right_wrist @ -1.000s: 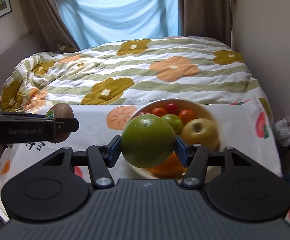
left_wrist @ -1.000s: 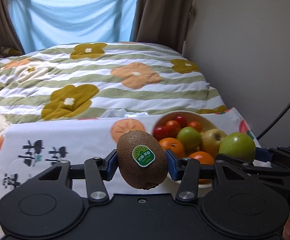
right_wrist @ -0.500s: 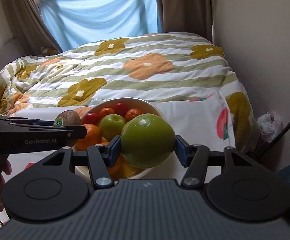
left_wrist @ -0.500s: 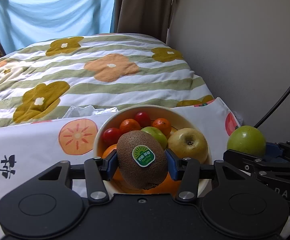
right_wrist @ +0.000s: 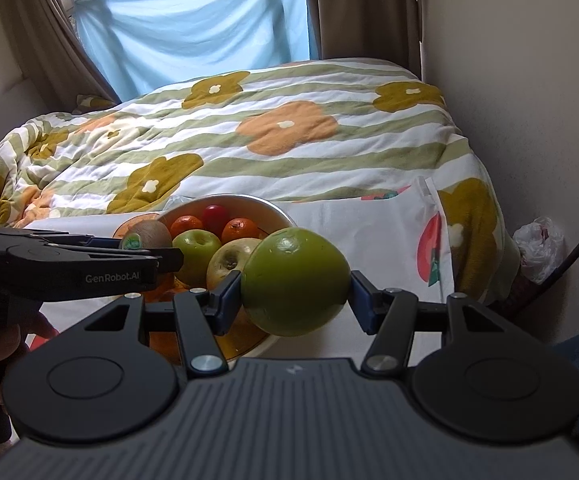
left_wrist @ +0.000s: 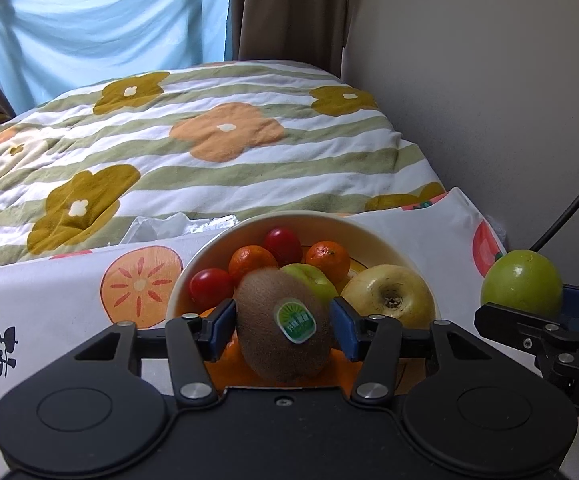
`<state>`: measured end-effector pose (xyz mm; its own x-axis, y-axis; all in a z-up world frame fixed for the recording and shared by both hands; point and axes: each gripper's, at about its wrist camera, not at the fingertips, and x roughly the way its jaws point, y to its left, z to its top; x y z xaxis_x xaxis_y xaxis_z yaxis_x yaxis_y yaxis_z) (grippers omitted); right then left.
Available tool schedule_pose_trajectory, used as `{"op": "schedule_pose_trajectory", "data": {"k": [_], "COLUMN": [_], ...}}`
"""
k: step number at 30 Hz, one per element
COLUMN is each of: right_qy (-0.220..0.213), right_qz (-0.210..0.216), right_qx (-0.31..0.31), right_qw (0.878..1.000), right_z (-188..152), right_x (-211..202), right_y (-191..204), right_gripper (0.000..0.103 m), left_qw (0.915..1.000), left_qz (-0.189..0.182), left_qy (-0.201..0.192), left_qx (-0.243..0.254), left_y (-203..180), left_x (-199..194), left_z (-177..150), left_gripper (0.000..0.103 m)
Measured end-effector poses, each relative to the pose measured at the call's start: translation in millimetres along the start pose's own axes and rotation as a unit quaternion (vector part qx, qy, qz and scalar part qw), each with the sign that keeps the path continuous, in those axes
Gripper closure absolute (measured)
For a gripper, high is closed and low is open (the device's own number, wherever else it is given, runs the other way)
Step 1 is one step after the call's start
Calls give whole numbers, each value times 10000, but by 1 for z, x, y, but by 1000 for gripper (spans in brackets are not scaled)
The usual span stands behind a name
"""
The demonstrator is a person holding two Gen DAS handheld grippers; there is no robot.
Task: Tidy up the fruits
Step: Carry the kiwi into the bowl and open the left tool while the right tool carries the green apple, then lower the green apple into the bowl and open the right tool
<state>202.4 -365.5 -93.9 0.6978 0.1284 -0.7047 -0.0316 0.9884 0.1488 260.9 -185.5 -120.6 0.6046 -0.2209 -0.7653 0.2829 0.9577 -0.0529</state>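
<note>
A flowered quilt (left_wrist: pixel 217 140) covers the bed behind a counter under a fruit-print cloth (left_wrist: pixel 49 300). On it stands a cream bowl (left_wrist: pixel 373 236) holding a yellow apple (left_wrist: pixel 389 296), small oranges (left_wrist: pixel 327 256) and red tomatoes (left_wrist: pixel 211 288). The right gripper (right_wrist: pixel 295 292) clamps a green fruit (right_wrist: pixel 295 280) between its fingers, just right of the bowl. The left gripper (left_wrist: pixel 283 322) hangs over the bowl, its fingers spreading, and the kiwi (left_wrist: pixel 281 328) sits loose between them with gaps on both sides

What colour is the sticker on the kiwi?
Green with a white rim, on the kiwi; clearest in the left wrist view.
</note>
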Motion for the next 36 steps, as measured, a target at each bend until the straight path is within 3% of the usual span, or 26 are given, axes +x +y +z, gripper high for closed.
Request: {"op": "schedule_pose_trajectory", "data": {"k": [2,4,11,20,36], "right_qy": [-2,-4,-58,-95,53], "right_qz": [5,12,54,258,439], "right_qx": [2,0,-72,-134,-313], "right_qw": [10000,10000,9999,9995,9985], "right_z": [0,1,6,32,46], "right_x": [1,2,5,32,101], "right_y": [2,3,10,14,13], "right_gripper": [32,32,32,32,31], "left_qw": [9999,9998,9997,9983,9958], "left_qz": [-3,-14,23,354,755], "left_qy": [-110,-174,-223,-395,-395], "left_qx": [38,45,-110,-244,-341], "left_y": [0,2,18,38,41], "left_x": [-5,-9,-28,-54,-45], "left_z": [0,0,-7,-16,-18], "left_gripper": [25,22,21,19,19]}}
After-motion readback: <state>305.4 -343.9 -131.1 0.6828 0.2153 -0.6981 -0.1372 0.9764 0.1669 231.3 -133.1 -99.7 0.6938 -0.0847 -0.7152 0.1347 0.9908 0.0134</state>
